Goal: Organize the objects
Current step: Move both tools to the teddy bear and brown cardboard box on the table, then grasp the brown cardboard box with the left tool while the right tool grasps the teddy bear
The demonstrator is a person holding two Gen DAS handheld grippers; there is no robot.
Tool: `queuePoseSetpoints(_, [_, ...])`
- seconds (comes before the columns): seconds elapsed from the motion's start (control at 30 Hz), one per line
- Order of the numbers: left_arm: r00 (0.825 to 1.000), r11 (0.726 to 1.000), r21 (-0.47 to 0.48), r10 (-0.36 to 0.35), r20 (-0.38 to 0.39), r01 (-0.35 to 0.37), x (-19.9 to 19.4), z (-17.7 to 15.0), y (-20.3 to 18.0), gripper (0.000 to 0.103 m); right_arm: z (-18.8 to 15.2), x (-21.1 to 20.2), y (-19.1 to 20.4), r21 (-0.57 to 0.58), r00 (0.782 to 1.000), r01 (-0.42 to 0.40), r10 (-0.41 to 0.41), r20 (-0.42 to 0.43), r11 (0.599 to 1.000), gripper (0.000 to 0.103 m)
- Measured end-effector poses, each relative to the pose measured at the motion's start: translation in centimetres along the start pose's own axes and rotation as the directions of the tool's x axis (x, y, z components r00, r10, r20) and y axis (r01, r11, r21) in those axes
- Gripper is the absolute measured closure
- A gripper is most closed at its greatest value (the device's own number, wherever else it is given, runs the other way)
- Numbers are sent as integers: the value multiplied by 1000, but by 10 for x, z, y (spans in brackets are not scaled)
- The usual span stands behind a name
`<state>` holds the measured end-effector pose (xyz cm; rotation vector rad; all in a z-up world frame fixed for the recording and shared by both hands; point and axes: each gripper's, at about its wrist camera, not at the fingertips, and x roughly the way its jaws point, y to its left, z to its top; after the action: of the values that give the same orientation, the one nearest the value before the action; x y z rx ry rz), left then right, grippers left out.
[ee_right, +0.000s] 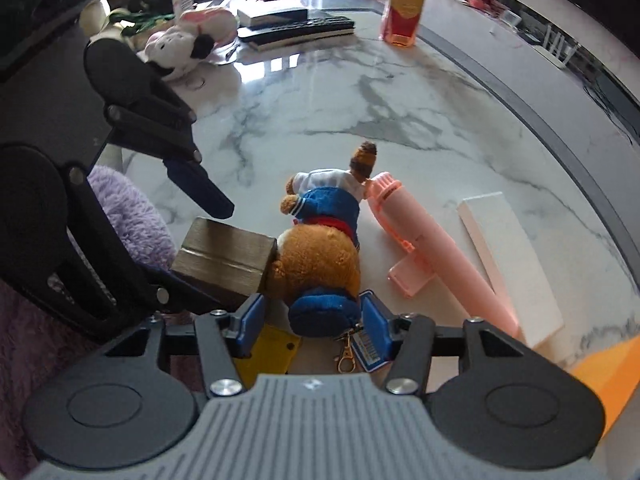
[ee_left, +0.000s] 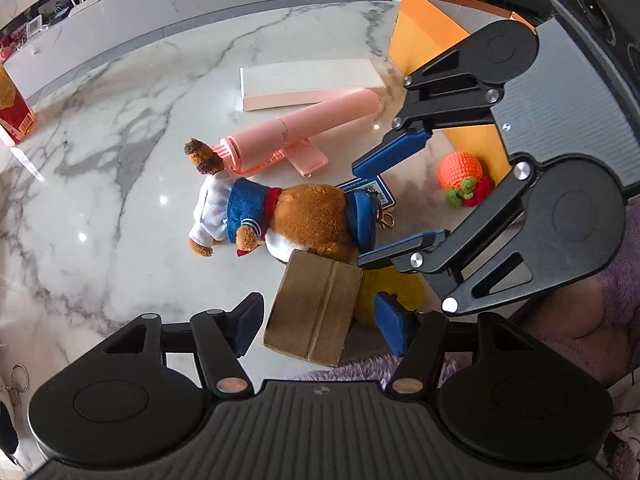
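Note:
A brown plush bear in a blue and white sailor suit (ee_left: 280,212) lies on the marble table (ee_left: 120,160); it also shows in the right wrist view (ee_right: 320,248). My right gripper (ee_right: 314,320) is open, its blue fingers either side of the bear's blue hat (ee_right: 324,312); in the left wrist view it (ee_left: 360,214) reaches in from the right. My left gripper (ee_left: 320,328) is open around a small brown cardboard box (ee_left: 316,308), which also shows in the right wrist view (ee_right: 224,260). A pink handheld fan (ee_left: 300,132) lies behind the bear.
A pink-white flat box (ee_left: 312,84) and an orange box (ee_left: 432,40) stand behind the fan. A crocheted orange fruit (ee_left: 460,172), a blue card (ee_left: 368,190) and a yellow object (ee_left: 388,292) lie near the bear. A purple fluffy fabric (ee_right: 128,216), a plush toy (ee_right: 188,44), a keyboard (ee_right: 300,30) and a drink carton (ee_right: 404,12) are around.

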<state>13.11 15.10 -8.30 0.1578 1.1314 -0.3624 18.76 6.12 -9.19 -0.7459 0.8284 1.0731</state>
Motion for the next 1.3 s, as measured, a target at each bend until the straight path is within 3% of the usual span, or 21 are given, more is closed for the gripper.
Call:
queuePoseSetpoints(0.2, [1000, 999, -36, -5, -15, 4, 3, -3, 7, 43, 7, 19, 5, -115, 1000, 11, -11, 0, 993, 43])
queuePoseSetpoints(0.43, [1000, 996, -87, 13, -22, -15, 2, -6, 11, 46, 9, 30, 4, -98, 1000, 0, 2, 21, 995, 42])
queuePoseSetpoints(0.73, [999, 977, -207, 47, 1, -46, -16, -11, 18, 48, 8, 18, 3, 4, 998, -36, 36, 61, 999, 59])
queuePoseSetpoints(1.07, [988, 965, -248, 117, 98, -89, -67, -5, 3, 48, -3, -55, 12, 97, 981, 3, -22, 194, 995, 60])
queuePoseSetpoints(1.3, [966, 974, -228, 73, 248, -15, -101, 32, -36, 48, -43, -141, 0, 284, 946, 50, -137, 295, 958, 60])
